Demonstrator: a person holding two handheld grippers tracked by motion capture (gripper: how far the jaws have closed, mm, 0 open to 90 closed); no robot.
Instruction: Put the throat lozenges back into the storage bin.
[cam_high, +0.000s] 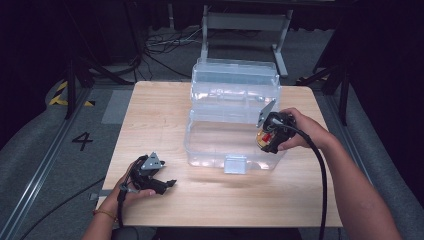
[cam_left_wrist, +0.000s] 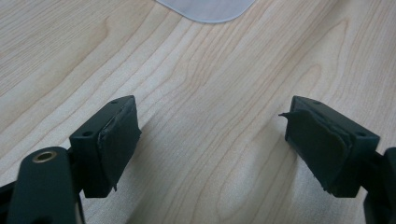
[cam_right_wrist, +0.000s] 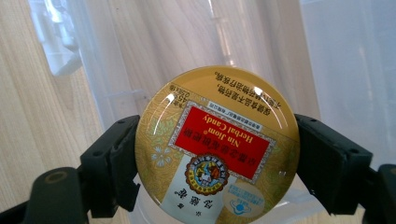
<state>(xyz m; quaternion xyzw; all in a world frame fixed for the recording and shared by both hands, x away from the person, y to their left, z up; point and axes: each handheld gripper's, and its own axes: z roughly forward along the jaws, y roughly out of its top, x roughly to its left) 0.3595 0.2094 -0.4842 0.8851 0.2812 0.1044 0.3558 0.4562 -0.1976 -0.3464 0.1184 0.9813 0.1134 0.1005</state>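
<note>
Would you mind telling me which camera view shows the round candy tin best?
The right gripper view: the candy tin sits close up between the right tool's jaws, its label readable. The high view shows it small, mostly hidden by the hand, above the clear box.

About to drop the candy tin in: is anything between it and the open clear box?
Nothing visible blocks it. The right gripper holds the candy tin at the clear box's right wall, lid swung back, interior looking empty.
</note>
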